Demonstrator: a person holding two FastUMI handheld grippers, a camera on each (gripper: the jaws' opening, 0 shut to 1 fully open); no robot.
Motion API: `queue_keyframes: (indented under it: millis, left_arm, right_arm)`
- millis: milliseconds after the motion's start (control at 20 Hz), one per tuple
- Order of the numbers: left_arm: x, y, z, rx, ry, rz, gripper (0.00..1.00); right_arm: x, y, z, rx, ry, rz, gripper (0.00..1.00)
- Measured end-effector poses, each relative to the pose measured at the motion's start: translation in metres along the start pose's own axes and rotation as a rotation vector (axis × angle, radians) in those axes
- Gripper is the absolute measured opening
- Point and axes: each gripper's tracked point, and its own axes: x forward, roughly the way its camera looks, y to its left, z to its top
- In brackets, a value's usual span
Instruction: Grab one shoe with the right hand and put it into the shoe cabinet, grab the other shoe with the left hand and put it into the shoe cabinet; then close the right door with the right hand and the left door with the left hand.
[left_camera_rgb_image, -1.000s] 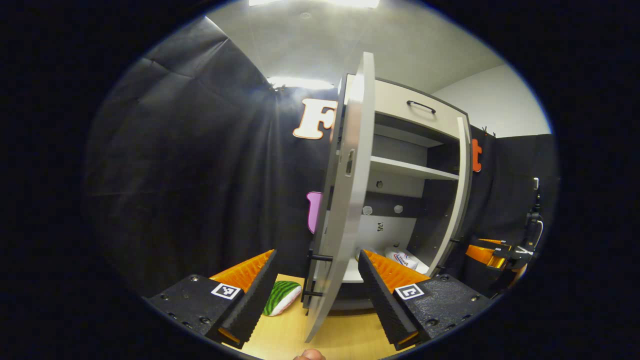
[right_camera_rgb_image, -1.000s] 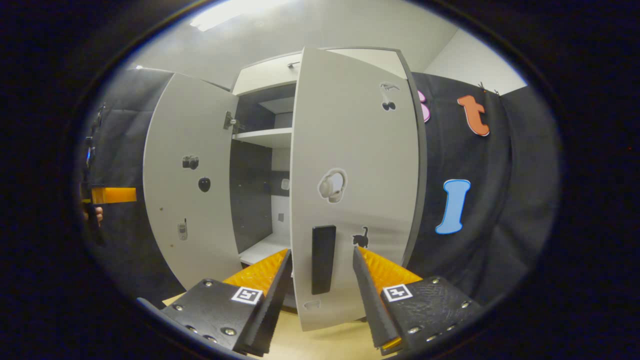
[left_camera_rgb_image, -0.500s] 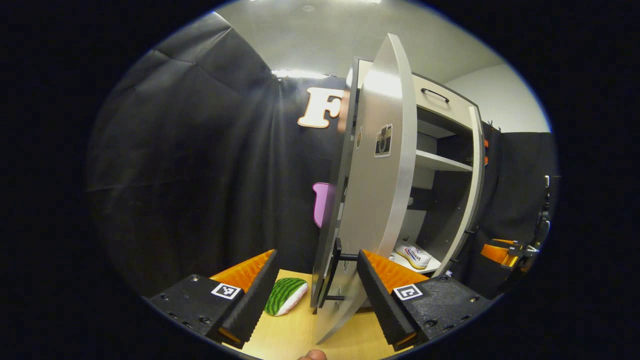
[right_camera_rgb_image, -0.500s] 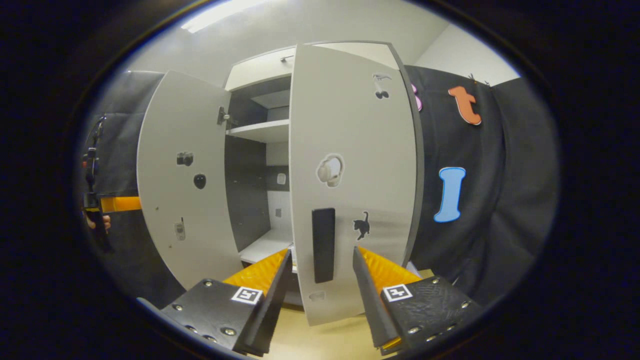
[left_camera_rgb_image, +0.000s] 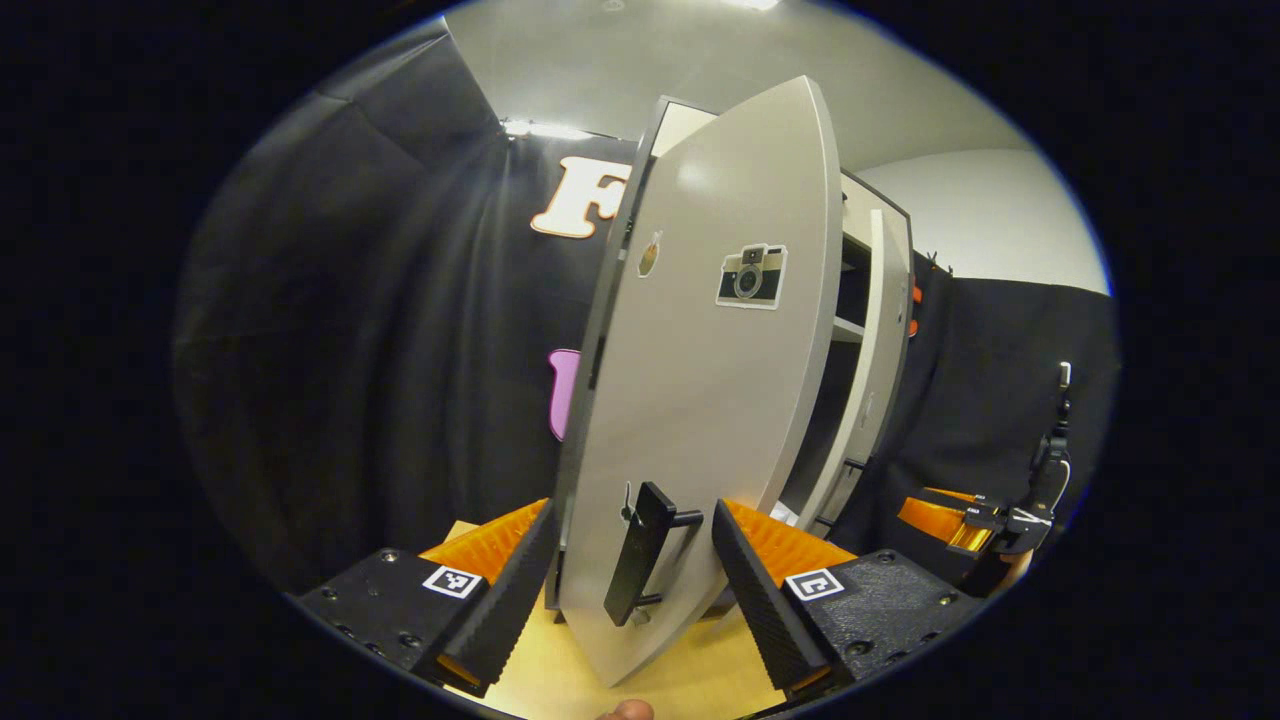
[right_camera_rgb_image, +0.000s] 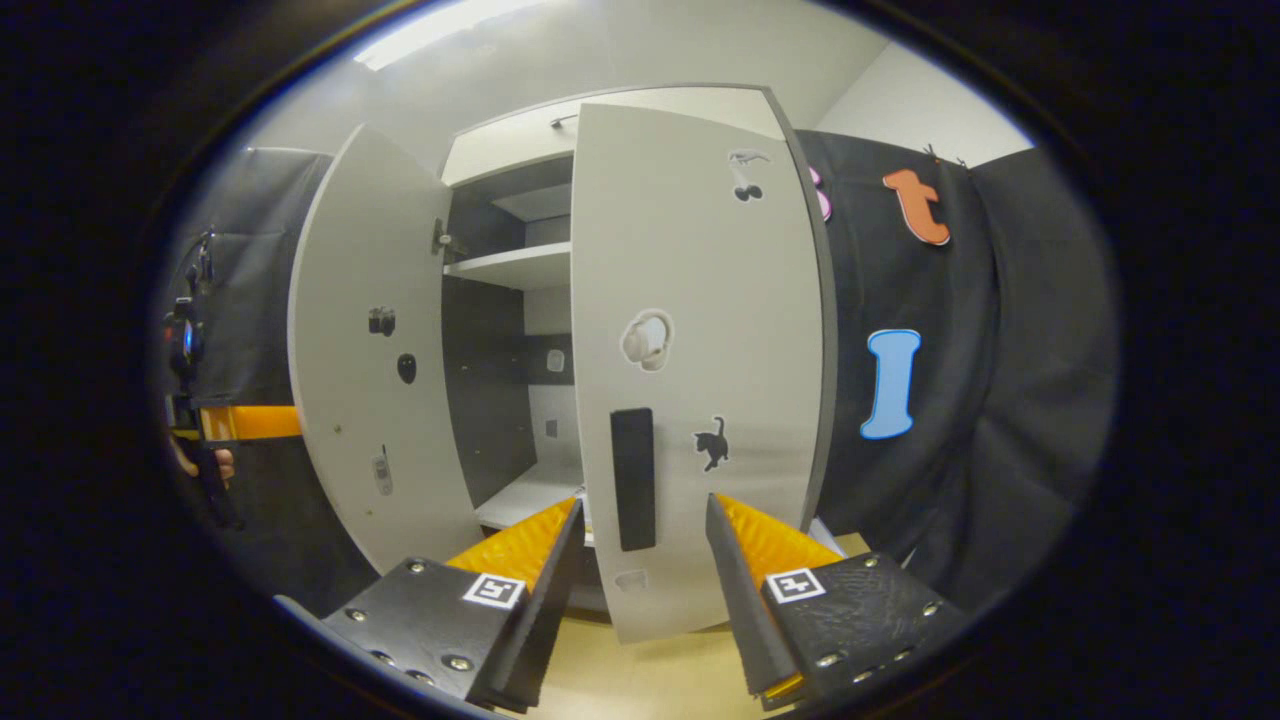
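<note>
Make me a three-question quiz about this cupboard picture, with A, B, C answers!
1. Where is the camera sticker?
A. on the left door
B. on the floor
C. on the shelf

2. What colour is the handle on the right door?
A. red
B. black
C. white

3. How are the cupboard doors?
A. both fully shut
B. both taken off
C. both partly open

Answers:
1. A: the sticker sits high on the left door, in the left gripper view.
2. B: the bar handle looks black against the pale door.
3. C: in the right gripper view, a gap between the doors shows the shelf inside.
</note>
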Motion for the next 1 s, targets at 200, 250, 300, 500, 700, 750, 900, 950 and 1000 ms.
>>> queue_keyframes:
  millis: [200,250,300,500,700,750,900,950,1000]
  left_arm:
    - [0.015,-0.014,-0.001,0.017,0.008,-0.026,0.95]
    - [0.020,-0.018,-0.001,0.016,0.008,-0.036,0.95]
    - [0.025,-0.023,-0.002,0.014,0.011,-0.048,0.95]
    - [0.044,-0.044,-0.013,0.001,0.034,-0.106,0.90]
    - [0.071,-0.061,-0.030,-0.004,0.076,-0.136,0.90]
    - [0.074,-0.066,-0.035,-0.004,0.086,-0.146,0.95]
    - [0.079,-0.084,-0.044,-0.004,0.105,-0.180,0.95]
    - [0.078,-0.081,-0.043,0.007,0.101,-0.178,0.95]
    - [0.079,-0.080,-0.043,0.017,0.101,-0.174,0.95]
  right_arm:
    - [-0.013,-0.019,0.002,-0.002,-0.003,-0.049,0.73]
    - [-0.018,-0.024,0.004,0.001,-0.004,-0.061,0.73]
    - [-0.021,-0.028,0.004,0.003,-0.004,-0.073,0.73]
    - [-0.033,-0.042,0.006,0.007,-0.009,-0.112,0.70]
    - [-0.044,-0.053,0.003,0.012,-0.010,-0.142,0.70]
    - [-0.047,-0.055,0.003,0.015,-0.010,-0.150,0.70]
    - [-0.052,-0.064,0.000,0.022,-0.008,-0.172,0.73]
    - [-0.053,-0.066,0.000,0.026,-0.008,-0.178,0.73]
    - [-0.053,-0.068,-0.001,0.032,-0.006,-0.181,0.70]
